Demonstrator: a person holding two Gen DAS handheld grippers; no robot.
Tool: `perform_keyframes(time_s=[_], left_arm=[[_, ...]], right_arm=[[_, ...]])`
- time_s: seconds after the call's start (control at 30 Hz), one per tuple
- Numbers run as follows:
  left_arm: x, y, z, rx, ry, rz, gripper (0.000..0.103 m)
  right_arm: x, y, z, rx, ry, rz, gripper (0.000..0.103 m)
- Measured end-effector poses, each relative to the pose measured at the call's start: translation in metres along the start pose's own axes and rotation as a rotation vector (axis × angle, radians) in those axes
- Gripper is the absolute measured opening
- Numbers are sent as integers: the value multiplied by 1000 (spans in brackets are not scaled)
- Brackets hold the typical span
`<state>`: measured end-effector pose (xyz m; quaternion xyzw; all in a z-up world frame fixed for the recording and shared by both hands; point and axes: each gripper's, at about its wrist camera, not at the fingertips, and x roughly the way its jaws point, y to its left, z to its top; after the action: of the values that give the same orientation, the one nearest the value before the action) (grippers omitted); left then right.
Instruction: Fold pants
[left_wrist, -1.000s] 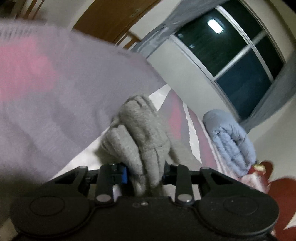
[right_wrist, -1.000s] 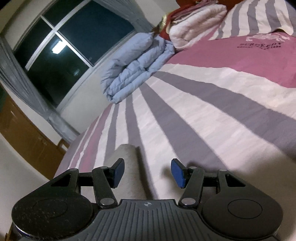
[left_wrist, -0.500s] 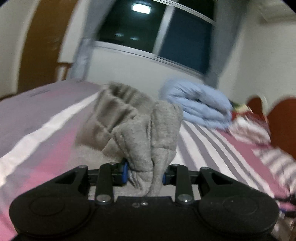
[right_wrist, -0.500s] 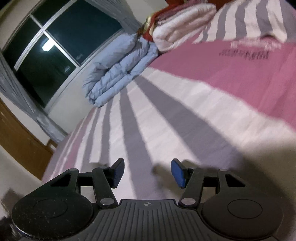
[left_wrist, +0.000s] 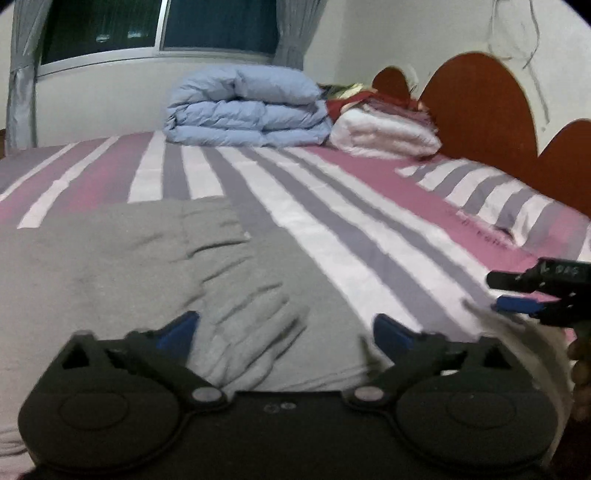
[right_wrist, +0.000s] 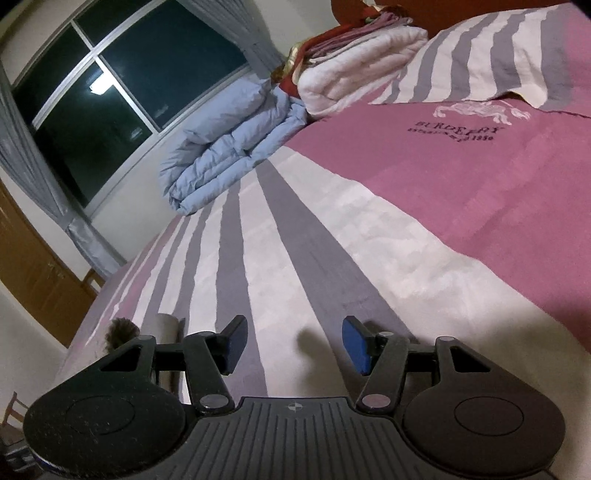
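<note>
The grey fleece pants lie folded and rumpled on the pink, grey and white striped bedspread, directly ahead of the left gripper. Its jaws have just been opening and now stand spread wide above the cloth, pinching nothing. The right gripper, off to the side, hangs half-spread over bare bedspread, empty.

One pair of grey pants lies on one striped bed. Two grippers show: the left gripper and the right gripper. One blue folded duvet, one white folded blanket, one window.
</note>
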<state>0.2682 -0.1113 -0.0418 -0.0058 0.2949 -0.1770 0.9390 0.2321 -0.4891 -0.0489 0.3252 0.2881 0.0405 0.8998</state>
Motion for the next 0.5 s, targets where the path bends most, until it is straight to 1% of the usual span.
perform_keyframes(time_s=[0.03,0.07,0.1,0.17,0.27,0.33,0.4,0.43,0.5], left_arm=[[-3,9,1,-12,-9,-2,80],[-9,15,1,-14,-22,15,80],[-14,18,5,-11,-39,42,80],[-35,41,4,-24,-76,90,80],[-60,79,1,-36,-97,186,80],[-76,112,-5,-48,-102,258,82],[-92,142,-11,-81,-103,326,83],[-99,159,-16,-104,-104,353,85],[-112,189,-23,-153,-116,404,86]], right_arm=[[-1,2,0,2,1,4,57],[-3,4,-1,2,0,12,57],[-5,9,-3,-5,0,22,57],[-6,18,-6,-12,1,39,57],[-6,37,-16,-16,7,85,57],[-3,53,-24,-25,20,125,57],[1,71,-32,-34,40,194,57],[4,77,-36,-15,56,243,57],[14,87,-44,51,97,378,57]])
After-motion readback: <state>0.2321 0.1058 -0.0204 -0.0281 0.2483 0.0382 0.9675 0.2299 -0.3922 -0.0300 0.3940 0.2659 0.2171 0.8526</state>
